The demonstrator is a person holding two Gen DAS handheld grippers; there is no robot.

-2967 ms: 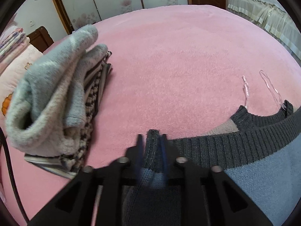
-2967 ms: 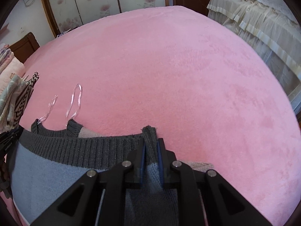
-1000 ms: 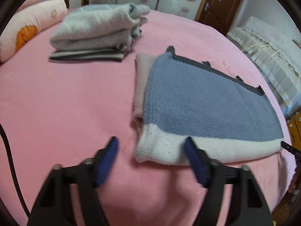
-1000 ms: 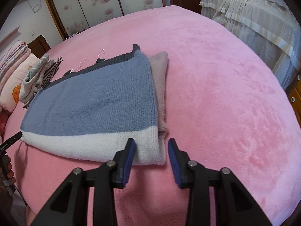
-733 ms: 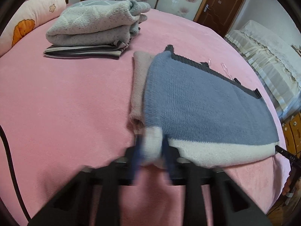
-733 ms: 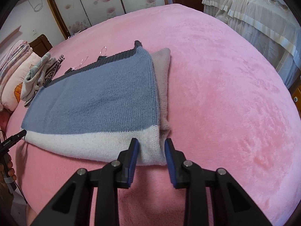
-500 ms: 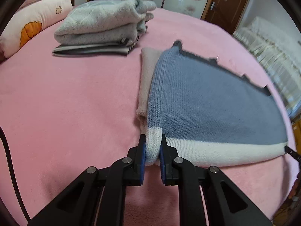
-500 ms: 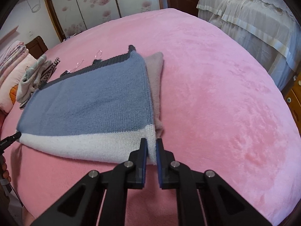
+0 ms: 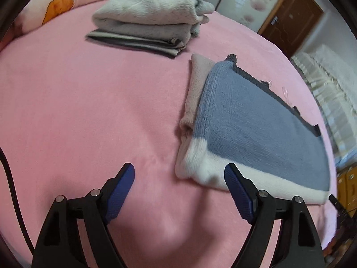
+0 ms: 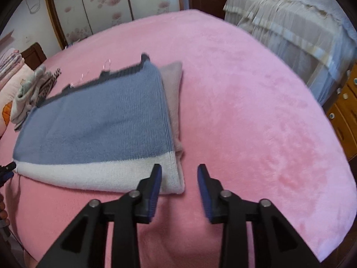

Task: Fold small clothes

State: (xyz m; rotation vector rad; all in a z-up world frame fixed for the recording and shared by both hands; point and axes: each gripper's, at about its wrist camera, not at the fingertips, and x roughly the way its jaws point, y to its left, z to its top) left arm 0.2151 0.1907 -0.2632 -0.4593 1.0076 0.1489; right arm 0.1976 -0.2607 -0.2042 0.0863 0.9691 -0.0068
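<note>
A folded blue knit sweater (image 9: 256,122) with a white hem band and dark grey ribbed edge lies flat on the pink bed; a pale pink layer pokes out along its side. It also shows in the right wrist view (image 10: 96,120). My left gripper (image 9: 179,176) is open and empty, just in front of the sweater's near left white corner. My right gripper (image 10: 179,176) is open and empty, with the sweater's near right white corner between its fingers, apart from the pads.
A stack of folded grey and striped clothes (image 9: 149,22) sits at the back of the pink bed (image 9: 78,102), also in the right wrist view (image 10: 29,89). Pillows (image 9: 58,4) lie beyond. Clear hangers (image 10: 107,64) lie behind the sweater. A second bed (image 10: 301,22) stands right.
Both grippers were shut on the sweater's white hem corners half a second ago; now both have opened, let go and drawn back a little. The sweater lies still.
</note>
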